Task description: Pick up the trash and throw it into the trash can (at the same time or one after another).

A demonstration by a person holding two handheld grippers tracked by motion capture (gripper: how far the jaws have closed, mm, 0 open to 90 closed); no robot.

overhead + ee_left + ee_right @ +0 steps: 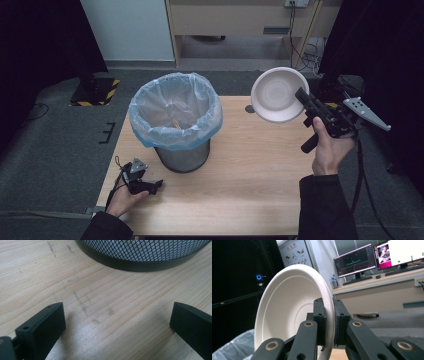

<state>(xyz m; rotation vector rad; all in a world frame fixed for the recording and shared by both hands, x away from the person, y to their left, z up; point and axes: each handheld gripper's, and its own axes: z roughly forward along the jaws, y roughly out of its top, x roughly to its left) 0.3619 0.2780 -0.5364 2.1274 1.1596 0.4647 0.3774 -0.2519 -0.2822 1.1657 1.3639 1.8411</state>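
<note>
The right gripper [329, 322] is clamping the rim of a white round paper bowl [287, 312], tipping it up beside the mesh bin [182, 155]. The left gripper [117, 322] is resting on the wooden table [100, 302], jaws wide apart.

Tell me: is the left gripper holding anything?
No. The left gripper is open, its fingers spread over bare table beside the bin.

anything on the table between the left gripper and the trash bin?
No. In the left gripper view, bare wooden table runs from the open left gripper to the mesh trash bin; only faint scuff marks.
</note>
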